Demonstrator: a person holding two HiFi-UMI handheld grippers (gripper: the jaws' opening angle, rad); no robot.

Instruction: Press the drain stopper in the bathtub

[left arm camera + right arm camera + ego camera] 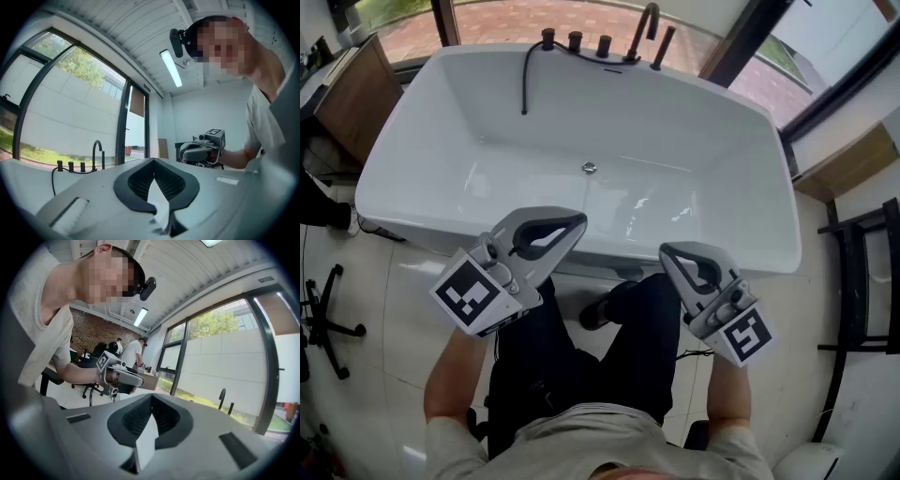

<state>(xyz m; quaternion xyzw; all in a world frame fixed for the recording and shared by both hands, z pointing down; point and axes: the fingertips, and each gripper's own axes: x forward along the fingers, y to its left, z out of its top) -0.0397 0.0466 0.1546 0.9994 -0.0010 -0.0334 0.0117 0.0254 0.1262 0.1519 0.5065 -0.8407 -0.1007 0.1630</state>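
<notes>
A white bathtub [412, 159] fills the upper head view, and the small round metal drain stopper [589, 168] sits in the middle of its floor. Both grippers hang outside the tub over its near rim, well short of the stopper. My left gripper [579, 221] is shut with nothing in it, tip pointing toward the tub. My right gripper [666, 251] is also shut and empty. In the left gripper view its jaws [153, 160] meet, and the right gripper [202, 151] shows beyond. The right gripper view shows closed jaws [151, 394] and the left gripper [119, 377].
A dark faucet [642, 33] with knobs and a black hose [525, 80] stands on the tub's far rim. An office chair base [323, 323] is at the left, a black rack [862, 281] at the right. The person's legs stand against the tub. People [133, 352] stand far back.
</notes>
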